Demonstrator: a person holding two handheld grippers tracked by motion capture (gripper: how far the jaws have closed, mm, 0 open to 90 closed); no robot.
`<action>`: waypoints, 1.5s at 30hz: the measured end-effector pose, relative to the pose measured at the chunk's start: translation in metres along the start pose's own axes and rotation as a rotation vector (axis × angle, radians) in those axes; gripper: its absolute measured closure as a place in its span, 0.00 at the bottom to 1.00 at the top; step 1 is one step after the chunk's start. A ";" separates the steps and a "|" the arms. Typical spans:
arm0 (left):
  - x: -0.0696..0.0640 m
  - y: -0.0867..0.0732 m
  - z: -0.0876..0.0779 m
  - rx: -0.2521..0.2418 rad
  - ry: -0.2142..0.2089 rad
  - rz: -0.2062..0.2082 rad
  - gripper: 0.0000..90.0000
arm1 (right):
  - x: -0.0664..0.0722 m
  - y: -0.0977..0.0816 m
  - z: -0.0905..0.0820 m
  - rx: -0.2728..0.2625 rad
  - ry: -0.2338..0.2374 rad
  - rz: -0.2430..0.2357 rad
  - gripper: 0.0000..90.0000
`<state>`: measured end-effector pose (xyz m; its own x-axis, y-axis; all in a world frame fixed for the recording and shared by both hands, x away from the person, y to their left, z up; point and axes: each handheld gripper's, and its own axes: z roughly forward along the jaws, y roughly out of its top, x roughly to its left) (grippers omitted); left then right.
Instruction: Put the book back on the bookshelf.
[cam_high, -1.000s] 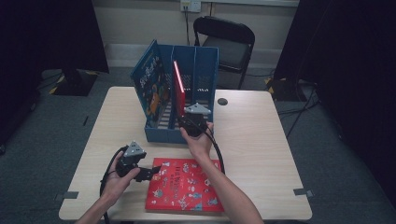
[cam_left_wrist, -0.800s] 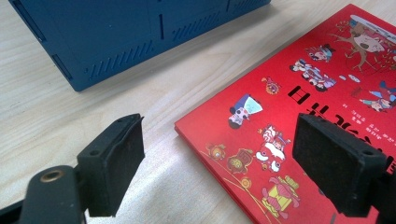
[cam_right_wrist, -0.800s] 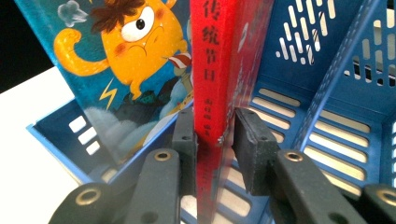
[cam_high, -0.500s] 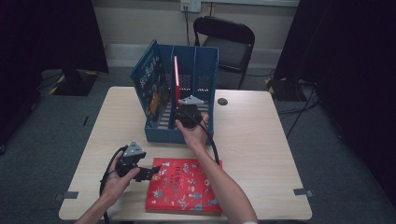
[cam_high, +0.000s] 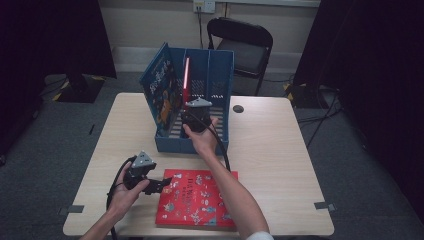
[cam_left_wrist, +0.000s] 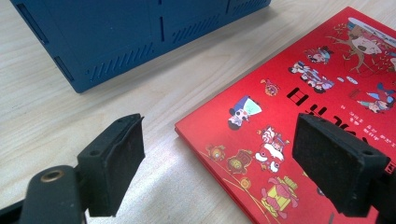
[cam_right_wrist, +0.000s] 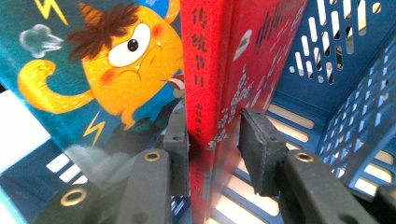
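The right gripper (cam_high: 192, 102) reaches into the blue file rack (cam_high: 220, 75) that stands at the far edge of the table (cam_high: 280, 150), near its middle. Between its jaws stands an upright red book (cam_right_wrist: 210, 70), spine toward the camera in the right gripper view. The jaws have just been opening: the left pad lies against or just beside the spine, while the right pad (cam_right_wrist: 261, 149) stands slightly apart from the cover, so the book is between them and no longer pinched. A teal book with an orange cartoon figure (cam_right_wrist: 93, 70) leans in the rack's next compartment, just beside the red one. The left gripper (cam_high: 162, 186) rests low near the table's near left corner, its jaws spread wide with nothing between them. A second red picture book (cam_left_wrist: 303, 116) lies flat at the near edge, its corner just ahead of the left gripper's right pad.
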<state>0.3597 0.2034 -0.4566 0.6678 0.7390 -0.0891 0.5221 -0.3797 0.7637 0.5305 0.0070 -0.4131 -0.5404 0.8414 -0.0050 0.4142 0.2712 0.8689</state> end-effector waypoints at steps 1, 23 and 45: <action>0.000 0.000 0.000 0.001 0.000 0.000 0.18 | -0.001 0.001 0.001 0.005 -0.003 0.001 0.73; -0.001 0.000 0.002 0.000 -0.007 -0.003 0.19 | 0.000 0.006 -0.002 0.003 0.037 -0.041 0.75; 0.001 0.000 -0.001 0.000 -0.006 -0.004 0.19 | -0.002 0.009 0.004 0.024 0.034 -0.078 0.72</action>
<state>0.3601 0.2042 -0.4561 0.6693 0.7368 -0.0959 0.5244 -0.3769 0.7635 0.5378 0.0095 -0.4071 -0.5960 0.8010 -0.0555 0.3867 0.3469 0.8545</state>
